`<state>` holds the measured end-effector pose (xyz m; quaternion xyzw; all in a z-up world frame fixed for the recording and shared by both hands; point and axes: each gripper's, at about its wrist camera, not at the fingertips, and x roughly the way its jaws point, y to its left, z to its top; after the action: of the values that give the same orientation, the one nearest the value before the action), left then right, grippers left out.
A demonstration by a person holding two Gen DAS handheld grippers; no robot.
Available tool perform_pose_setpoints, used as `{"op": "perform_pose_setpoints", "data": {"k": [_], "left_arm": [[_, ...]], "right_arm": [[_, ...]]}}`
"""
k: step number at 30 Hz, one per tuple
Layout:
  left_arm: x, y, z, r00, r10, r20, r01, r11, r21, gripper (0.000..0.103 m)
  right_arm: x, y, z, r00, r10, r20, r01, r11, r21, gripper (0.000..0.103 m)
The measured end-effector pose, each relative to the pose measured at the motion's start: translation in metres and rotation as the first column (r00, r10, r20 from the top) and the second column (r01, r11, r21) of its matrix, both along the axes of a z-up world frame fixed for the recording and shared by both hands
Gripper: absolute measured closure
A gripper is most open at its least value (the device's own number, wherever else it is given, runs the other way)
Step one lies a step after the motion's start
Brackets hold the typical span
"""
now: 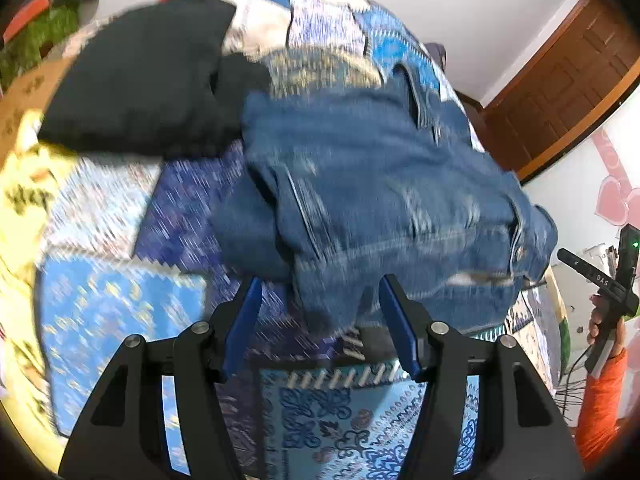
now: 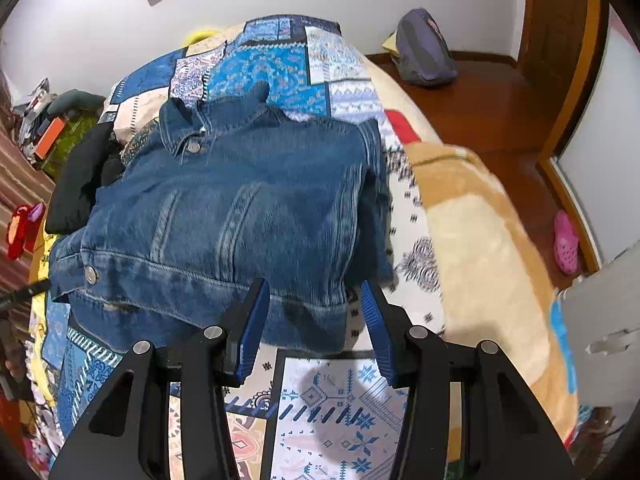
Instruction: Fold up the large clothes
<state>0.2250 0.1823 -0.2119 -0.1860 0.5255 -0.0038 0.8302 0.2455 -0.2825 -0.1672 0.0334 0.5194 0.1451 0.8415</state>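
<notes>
So the denim jacket (image 2: 236, 216) is lying folded up on the bed, on top of the blue patchwork bedspread (image 2: 280, 60), roughly mid-bed and closer to the near edge than the far one. Collar (image 2: 200, 120) points toward the far edge, hem band toward the cameras. 2 metal buttons show in the right wrist view, 1 at the collar and 1 on the hem corner at the left.

The right gripper (image 2: 316, 312) has its blue fingers (image 2: 256, 320) spread wide, nothing pinched between them. It sits right at the jacket's near hem, toward the hem's right end, with the hem's edge lying in the gap between the tips. Can't tell if the pads actually touch the cloth.

The left gripper (image 1: 320, 304) is spread apart too and holds nothing. Its view is pretty motion-blurred, but the jacket (image 1: 380, 200) fills the space just ahead of and between the fingertips, with a lower edge hanging right above the gap.

A black garment (image 1: 136, 76) lies on the bedspread beside the jacket, toward the bed's far left corner, touching or slightly tucked under the denim. A tan blanket (image 2: 480, 240) runs along the bed's right edge. On the wooden floor past the bed there's a purple-grey bag (image 2: 424, 48) and a pink clog (image 2: 566, 242).
</notes>
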Motion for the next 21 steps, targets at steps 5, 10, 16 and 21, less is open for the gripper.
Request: {"op": "perform_pose_setpoints", "data": {"k": [5, 10, 16, 21], "left_arm": [[0.004, -0.013, -0.016, 1.000, 0.002, -0.010, -0.002, 0.999, -0.052, 0.043], [0.011, -0.019, -0.015, 1.000, 0.003, -0.004, -0.003, 1.000, -0.013, 0.043], [0.003, -0.012, -0.005, 1.000, 0.008, 0.016, -0.008, 1.000, 0.024, 0.076], [-0.008, -0.012, 0.011, 0.997, 0.013, 0.080, -0.019, 0.997, 0.072, 0.092]], "right_arm": [[0.001, -0.002, -0.023, 0.998, -0.024, -0.059, 0.028, 0.998, 0.060, 0.059], [-0.001, 0.002, -0.036, 0.999, -0.027, -0.037, 0.031, 0.995, 0.099, 0.056], [-0.002, 0.004, -0.038, 0.998, -0.059, -0.005, 0.060, 0.997, 0.057, 0.080], [-0.014, 0.001, -0.022, 0.999, -0.035, 0.026, 0.033, 0.995, 0.090, 0.086]]}}
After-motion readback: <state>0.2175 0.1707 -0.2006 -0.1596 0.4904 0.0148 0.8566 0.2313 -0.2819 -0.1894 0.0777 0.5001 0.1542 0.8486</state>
